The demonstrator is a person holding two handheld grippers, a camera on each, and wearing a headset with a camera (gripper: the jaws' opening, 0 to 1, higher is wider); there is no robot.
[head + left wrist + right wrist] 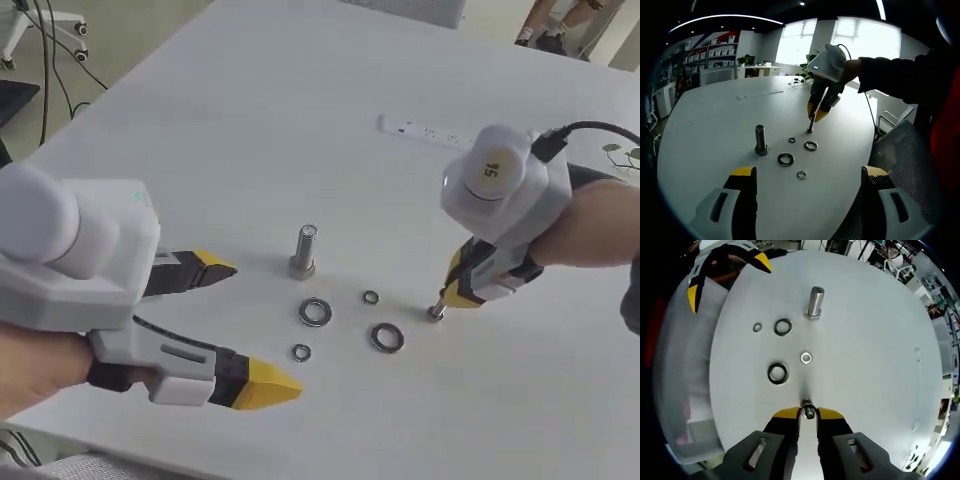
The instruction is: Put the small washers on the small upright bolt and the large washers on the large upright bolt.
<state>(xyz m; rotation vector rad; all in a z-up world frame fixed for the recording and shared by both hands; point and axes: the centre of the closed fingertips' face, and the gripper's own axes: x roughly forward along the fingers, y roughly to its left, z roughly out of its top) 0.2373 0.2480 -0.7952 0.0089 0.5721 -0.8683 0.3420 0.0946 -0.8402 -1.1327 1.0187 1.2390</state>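
Pinching the small bolt [809,410] upright on the table [300,120] between the right gripper's [809,413] nearly closed jaws, holding the left gripper [255,327] spread wide near the table's front edge, with the large bolt [305,250] standing and two large washers [315,312] and two small washers [371,297] flat between them, open tabletop behind.

There are two large washers [315,312] [387,337], two small washers [371,297] [301,352], one large bolt [304,250], one small bolt [437,312].
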